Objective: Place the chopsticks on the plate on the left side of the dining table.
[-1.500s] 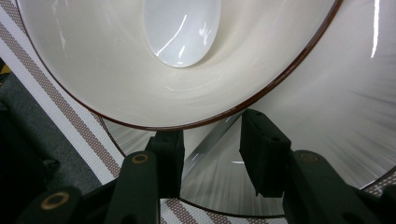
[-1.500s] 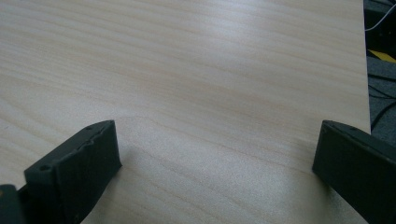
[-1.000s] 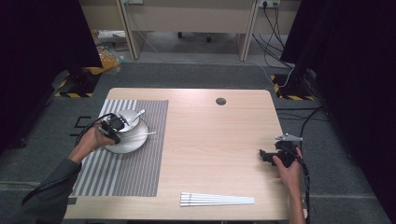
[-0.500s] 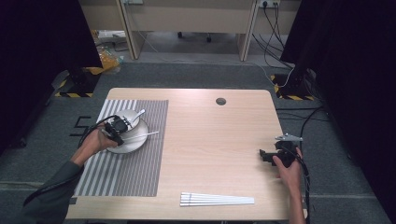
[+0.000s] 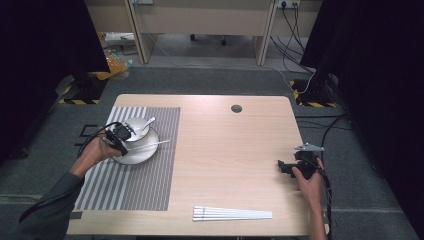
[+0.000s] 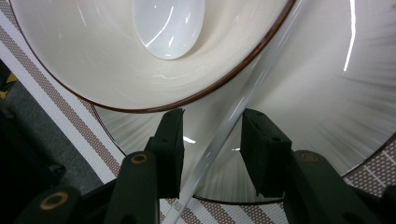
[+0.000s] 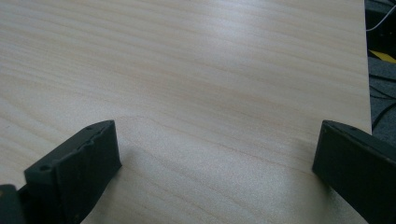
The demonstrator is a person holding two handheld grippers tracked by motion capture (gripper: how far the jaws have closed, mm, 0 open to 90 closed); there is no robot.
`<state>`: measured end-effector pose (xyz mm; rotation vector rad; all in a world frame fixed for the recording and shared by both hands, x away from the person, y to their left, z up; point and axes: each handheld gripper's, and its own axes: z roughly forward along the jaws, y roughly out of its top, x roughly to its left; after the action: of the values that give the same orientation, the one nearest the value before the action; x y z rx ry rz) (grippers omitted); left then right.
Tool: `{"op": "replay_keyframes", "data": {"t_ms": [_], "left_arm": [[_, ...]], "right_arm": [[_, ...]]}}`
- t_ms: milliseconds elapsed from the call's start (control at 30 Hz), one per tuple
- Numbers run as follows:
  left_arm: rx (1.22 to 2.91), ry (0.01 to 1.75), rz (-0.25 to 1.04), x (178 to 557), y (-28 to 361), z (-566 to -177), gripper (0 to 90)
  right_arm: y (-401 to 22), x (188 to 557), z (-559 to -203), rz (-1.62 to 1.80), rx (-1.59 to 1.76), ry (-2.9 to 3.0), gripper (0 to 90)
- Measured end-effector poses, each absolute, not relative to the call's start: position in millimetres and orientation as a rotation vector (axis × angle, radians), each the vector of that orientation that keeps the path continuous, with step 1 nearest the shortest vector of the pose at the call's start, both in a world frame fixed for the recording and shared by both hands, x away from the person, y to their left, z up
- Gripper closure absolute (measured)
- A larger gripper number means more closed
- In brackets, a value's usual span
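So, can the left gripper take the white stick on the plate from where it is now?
Probably yes. The left gripper has just been opening, and the stick lies between its jaws, untouched by the pads. It rests on the plate beside the bowl; nothing blocks it.

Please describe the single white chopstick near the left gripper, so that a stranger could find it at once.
Start at the striped placemat on the table's left side, where a plate carries a bowl with a spoon. The chopstick lies alone across that plate, between the left gripper's open jaws; the other chopsticks lie bundled at the near edge.
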<state>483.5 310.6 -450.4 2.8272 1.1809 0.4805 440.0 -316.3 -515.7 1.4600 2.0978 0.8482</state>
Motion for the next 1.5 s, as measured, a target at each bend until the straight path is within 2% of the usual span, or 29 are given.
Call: {"op": "replay_keyframes", "data": {"t_ms": [400,700,1167,1500], "left_arm": [[2.825,1.183,0.53,487,309,-450,57.4],[2.787,1.18,0.443,476,308,-440,54.8],[2.751,1.041,0.348,455,273,-437,49.2],[2.776,0.893,0.255,441,233,-441,43.3]], "right_arm": [[-316,440,-516,0.848,1.459,2.098,0.7],[-316,440,-516,0.849,1.46,2.098,0.7],[-316,440,-516,0.849,1.46,2.098,0.6],[-316,440,-516,0.849,1.459,2.098,0.6]]}}
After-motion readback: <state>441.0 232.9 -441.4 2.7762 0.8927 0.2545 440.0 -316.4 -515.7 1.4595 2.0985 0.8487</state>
